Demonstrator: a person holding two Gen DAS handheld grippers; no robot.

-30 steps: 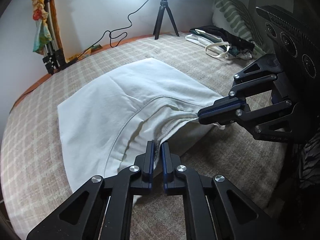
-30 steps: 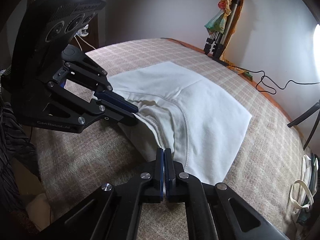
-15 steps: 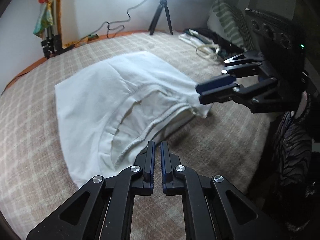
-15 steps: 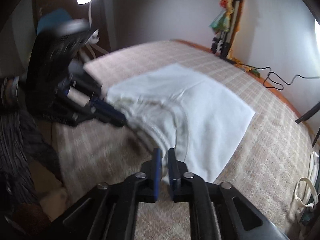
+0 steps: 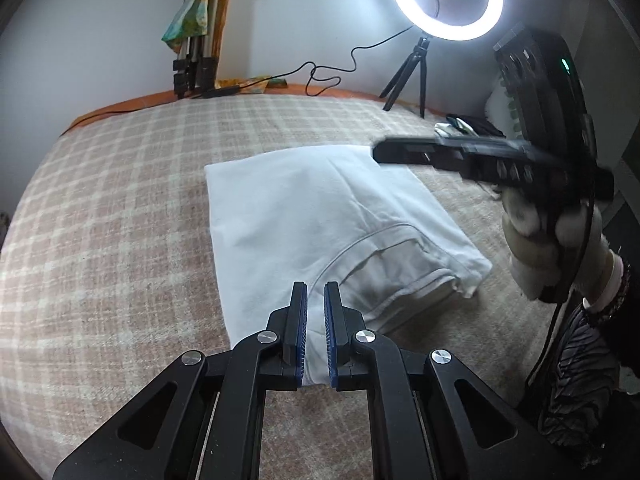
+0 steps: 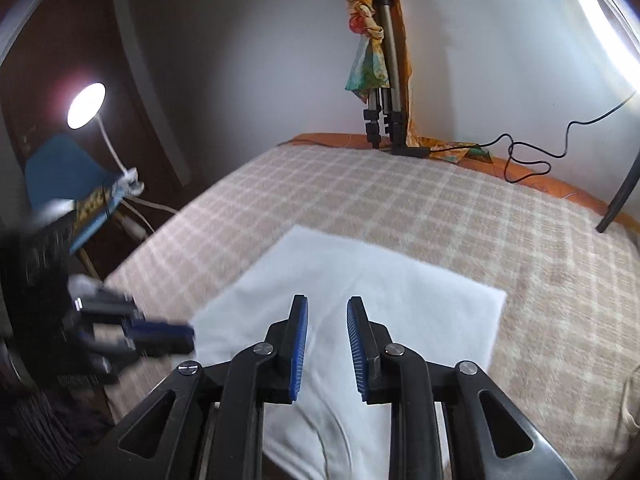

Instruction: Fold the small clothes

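Note:
A white garment [image 5: 320,216] lies folded flat on the checked bed cover [image 5: 120,220], its seamed, layered end nearest me. My left gripper [image 5: 316,286] hovers over the near corner. Its jaws are only just opening, a narrow slit with cloth showing through from below and nothing gripped. In the right wrist view it is a blur at the left, my left gripper [image 6: 188,336]. My right gripper [image 6: 328,304] hangs above the garment [image 6: 380,288] with its jaws opening and nothing between them. In the left wrist view my right gripper [image 5: 380,151] is a blurred bar held by a gloved hand [image 5: 536,248].
A lit ring light [image 5: 446,0] stands on a tripod at the back. A folded tripod draped with colourful cloth [image 5: 196,40] leans on the wall, with a cable beside it. A pile of clothes [image 5: 468,126] lies at the back right. Past the bed's left edge is a desk lamp [image 6: 86,106].
Both grippers let go of the garment's bunched end, which now lies flat. The right jaws parted and the gripper swung up over the garment. The left gripper drew back towards the near corner.

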